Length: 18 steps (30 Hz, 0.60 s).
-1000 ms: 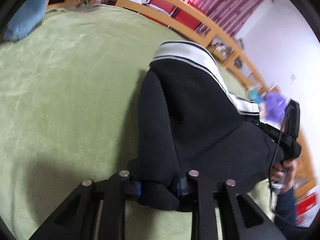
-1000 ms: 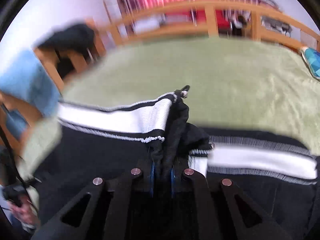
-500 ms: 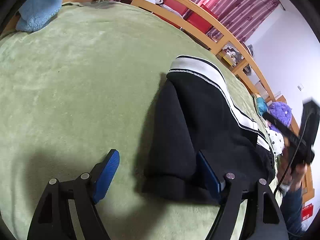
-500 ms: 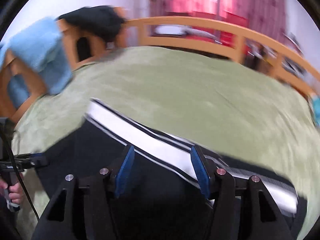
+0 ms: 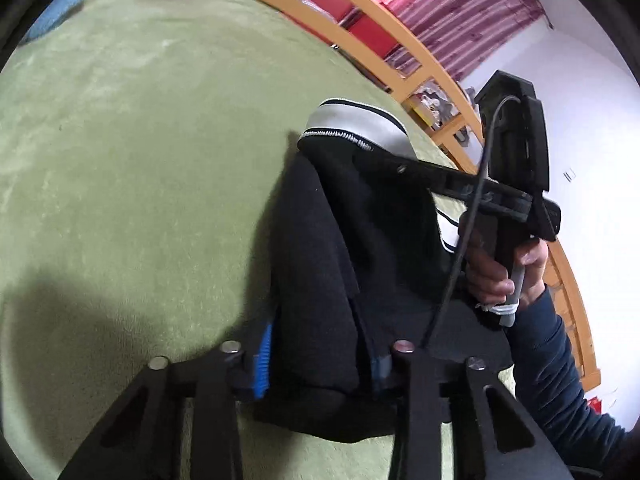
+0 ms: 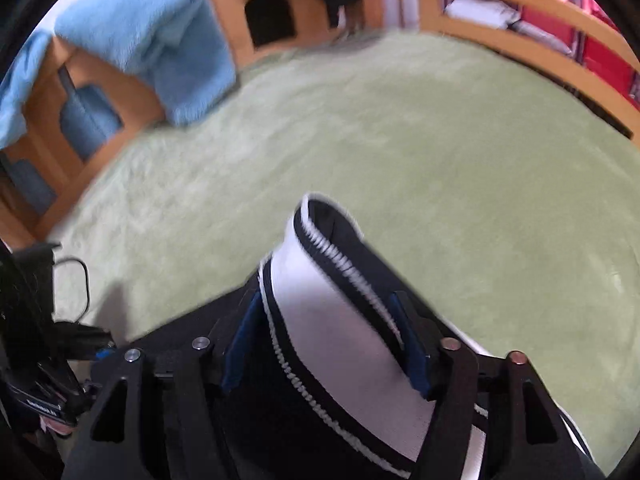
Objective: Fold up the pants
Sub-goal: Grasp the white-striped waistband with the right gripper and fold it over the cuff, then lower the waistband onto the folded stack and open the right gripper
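Note:
Black pants [image 5: 352, 248] with a white side stripe [image 5: 356, 128] lie folded on a green blanket [image 5: 140, 152]. My left gripper [image 5: 320, 356] has its blue pads around the near folded end of the pants, partly closed on the thick black cloth. My right gripper [image 6: 328, 340] straddles the white striped edge [image 6: 320, 312] of the pants, its pads on either side with a gap. The right gripper also shows in the left wrist view [image 5: 508, 184], held by a hand over the far side of the pants.
A wooden bed rail [image 5: 400, 40] curves round the far edge of the blanket. A light blue towel [image 6: 152, 36] hangs over a wooden chair [image 6: 80, 92] at the left. The person's blue sleeve [image 5: 560, 380] is at the right.
Both grippers let go of the pants half a second ago and opened. Now the left has narrowed around the near fold, and the right has moved onto the striped edge.

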Available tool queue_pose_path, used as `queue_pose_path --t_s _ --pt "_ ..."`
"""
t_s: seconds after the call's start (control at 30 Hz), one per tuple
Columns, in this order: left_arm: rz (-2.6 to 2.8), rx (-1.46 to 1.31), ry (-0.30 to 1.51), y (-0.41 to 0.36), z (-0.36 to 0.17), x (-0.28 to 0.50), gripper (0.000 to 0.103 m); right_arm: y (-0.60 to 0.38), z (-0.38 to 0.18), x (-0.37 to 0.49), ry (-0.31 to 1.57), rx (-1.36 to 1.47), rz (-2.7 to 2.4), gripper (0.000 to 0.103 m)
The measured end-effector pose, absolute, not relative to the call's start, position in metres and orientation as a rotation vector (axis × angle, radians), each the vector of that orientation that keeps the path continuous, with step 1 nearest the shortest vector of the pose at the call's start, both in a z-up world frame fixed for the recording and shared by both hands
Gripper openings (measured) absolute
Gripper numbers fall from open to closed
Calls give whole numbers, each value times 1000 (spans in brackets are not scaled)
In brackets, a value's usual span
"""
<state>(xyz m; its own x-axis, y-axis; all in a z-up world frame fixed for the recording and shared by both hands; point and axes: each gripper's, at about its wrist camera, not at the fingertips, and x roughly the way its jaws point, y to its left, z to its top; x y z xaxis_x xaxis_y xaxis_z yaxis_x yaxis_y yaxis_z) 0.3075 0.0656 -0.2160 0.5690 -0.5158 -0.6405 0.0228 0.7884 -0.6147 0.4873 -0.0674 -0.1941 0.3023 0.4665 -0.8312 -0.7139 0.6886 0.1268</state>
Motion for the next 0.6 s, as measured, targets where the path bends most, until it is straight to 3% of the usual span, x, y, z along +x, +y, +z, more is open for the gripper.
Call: queue_pose_path --t_s 0.03,0.07,0.37,0.47,0.6 --pt "-341 -597 916 66 -217 307 23 -66 -198 485 982 -321 775 26" --pt "-346 -588 908 65 -216 305 19 -66 -200 481 970 -342 771 22" --pt "-414 -629 850 65 -196 290 16 -106 -153 475 829 -85 740 19" --pt "-352 -553 887 61 -205 288 15 -104 -195 504 986 -18 702 19" --pt "-352 -571 900 67 -211 283 15 -87 -205 496 945 -123 680 21"
